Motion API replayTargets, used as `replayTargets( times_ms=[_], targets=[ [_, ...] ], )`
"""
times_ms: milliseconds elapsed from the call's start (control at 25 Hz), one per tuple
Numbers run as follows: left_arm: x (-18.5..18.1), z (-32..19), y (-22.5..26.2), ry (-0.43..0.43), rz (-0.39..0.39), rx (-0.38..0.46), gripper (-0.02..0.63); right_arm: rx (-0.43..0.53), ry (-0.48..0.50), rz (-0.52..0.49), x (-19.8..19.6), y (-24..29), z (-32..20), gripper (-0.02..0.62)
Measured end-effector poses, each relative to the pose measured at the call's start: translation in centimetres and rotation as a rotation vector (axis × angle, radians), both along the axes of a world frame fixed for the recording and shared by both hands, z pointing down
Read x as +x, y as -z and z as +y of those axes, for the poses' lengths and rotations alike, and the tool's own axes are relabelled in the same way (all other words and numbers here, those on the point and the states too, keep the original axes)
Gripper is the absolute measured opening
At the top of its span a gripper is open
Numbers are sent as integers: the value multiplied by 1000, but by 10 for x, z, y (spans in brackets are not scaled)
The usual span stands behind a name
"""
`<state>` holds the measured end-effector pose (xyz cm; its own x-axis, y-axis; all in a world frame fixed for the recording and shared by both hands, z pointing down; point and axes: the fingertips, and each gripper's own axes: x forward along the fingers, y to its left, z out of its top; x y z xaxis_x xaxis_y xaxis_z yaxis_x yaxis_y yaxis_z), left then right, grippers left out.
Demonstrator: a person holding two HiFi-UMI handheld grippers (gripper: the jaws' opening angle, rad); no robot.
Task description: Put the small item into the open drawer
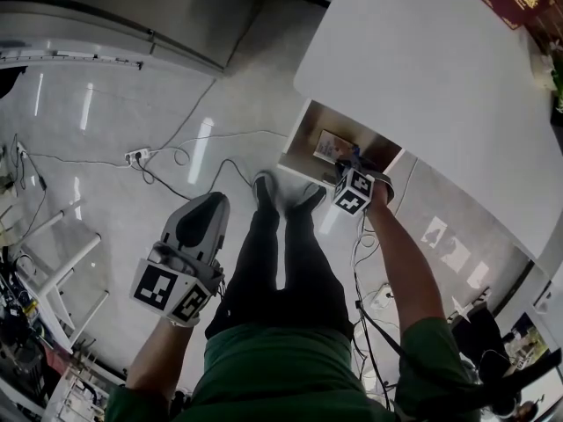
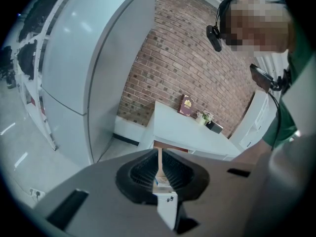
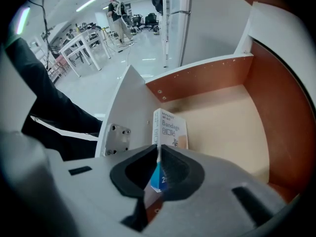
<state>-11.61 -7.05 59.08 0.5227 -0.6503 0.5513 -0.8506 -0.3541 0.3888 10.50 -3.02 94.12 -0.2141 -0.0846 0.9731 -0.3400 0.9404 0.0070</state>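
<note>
This is looking like a lab or workshop hall. Cables point(image 1: 246, 134) are trailing across a glossy floor point(image 1: 88, 200), and white work tables point(image 3: 81, 44) are standing under ceiling strip lights point(image 3: 86, 5).

Green short-sleeved shirt point(image 1: 281, 372), black trousers point(image 1: 283, 262), dark shoes point(image 1: 264, 186), grey left tool point(image 1: 209, 202) and right tool point(image 1: 348, 160), black-and-white marker cubes point(image 1: 167, 290)

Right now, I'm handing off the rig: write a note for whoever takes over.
Left gripper: shut, empty, out to the side, away from the drawer.
Right gripper: closed on the bandage box, inside the open drawer.
Done: the box is within the drawer walls; I can't tell if it rests on the floor.
Left: release the box, lift the right gripper clear.
</note>
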Motion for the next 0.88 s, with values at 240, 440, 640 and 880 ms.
replayTargets(
  times_ms=[240,440,640,880],
  targets=[
    [3,-8,7,8,37,6,15,-18,-42,-26,-4,1,3,95],
    [9,-15,14,-3,50,21,15,2,-124,-53,2,14,-6,103],
    [14,-18,23,-19,66,38,15,41,-237,-100,5,43,-12,96],
    [35,-31,53,-59,99,109,15,93,-351,-168,11,96,-11,92]
  ],
)
